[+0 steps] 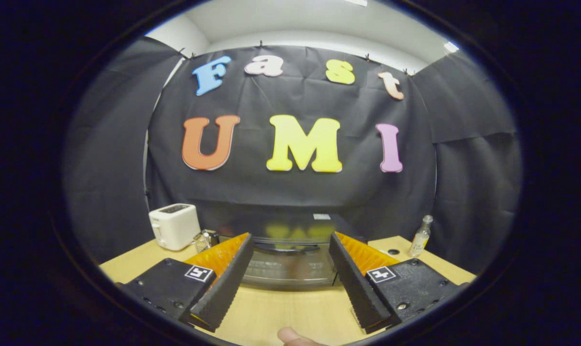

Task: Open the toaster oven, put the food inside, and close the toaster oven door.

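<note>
While the gripper [290, 274] stood spread, holding nothing, the toaster oven [290, 250] sat shut at the table's [271, 312] far edge, squarely ahead for approach.

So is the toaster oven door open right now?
No, the toaster oven door is shut, its handle up top, beyond the open tool.

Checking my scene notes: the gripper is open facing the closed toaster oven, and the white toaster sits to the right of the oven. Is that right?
Not quite. In the gripper view the white toaster sits left of the toaster oven. The gripper is open, and the oven door is closed, as you noted.
</note>
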Demonstrator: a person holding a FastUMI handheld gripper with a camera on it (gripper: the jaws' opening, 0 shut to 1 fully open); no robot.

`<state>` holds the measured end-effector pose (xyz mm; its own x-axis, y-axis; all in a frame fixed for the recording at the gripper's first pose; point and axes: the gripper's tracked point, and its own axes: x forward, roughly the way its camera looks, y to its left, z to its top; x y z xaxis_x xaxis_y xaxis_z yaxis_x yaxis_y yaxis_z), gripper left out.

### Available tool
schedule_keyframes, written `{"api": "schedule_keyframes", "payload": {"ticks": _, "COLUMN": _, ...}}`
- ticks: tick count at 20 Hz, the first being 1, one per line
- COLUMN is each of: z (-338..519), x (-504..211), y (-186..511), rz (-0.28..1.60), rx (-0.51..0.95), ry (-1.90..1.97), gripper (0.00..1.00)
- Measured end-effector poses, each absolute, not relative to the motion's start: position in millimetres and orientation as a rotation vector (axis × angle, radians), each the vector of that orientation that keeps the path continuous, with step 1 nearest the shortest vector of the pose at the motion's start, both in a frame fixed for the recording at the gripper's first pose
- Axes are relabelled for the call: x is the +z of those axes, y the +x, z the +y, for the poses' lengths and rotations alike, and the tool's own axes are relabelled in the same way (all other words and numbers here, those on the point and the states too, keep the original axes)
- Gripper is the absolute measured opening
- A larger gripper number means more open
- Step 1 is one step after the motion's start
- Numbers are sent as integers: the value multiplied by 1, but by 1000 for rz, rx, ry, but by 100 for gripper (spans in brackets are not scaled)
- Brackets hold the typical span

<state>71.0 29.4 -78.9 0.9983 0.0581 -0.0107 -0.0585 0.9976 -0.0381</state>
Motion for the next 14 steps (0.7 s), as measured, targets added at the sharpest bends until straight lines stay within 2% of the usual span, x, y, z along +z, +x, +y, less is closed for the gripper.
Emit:
{"api": "schedule_keyframes", "payload": {"ticks": 3, "z": 13, "x": -23, "y": 15, "rz": -85, "rx": 48, "ry": -69, "gripper": 100}}
{"api": "schedule_keyframes", "payload": {"ticks": 7, "z": -19, "x": 16, "y": -48, "rz": -129, "rx": 15, "ry": -69, "gripper": 100}}
{"api": "schedule_keyframes", "payload": {"ticks": 14, "z": -73, "x": -8, "y": -108, "rz": -60, "rx": -18, "ry": 1, "gripper": 100}}
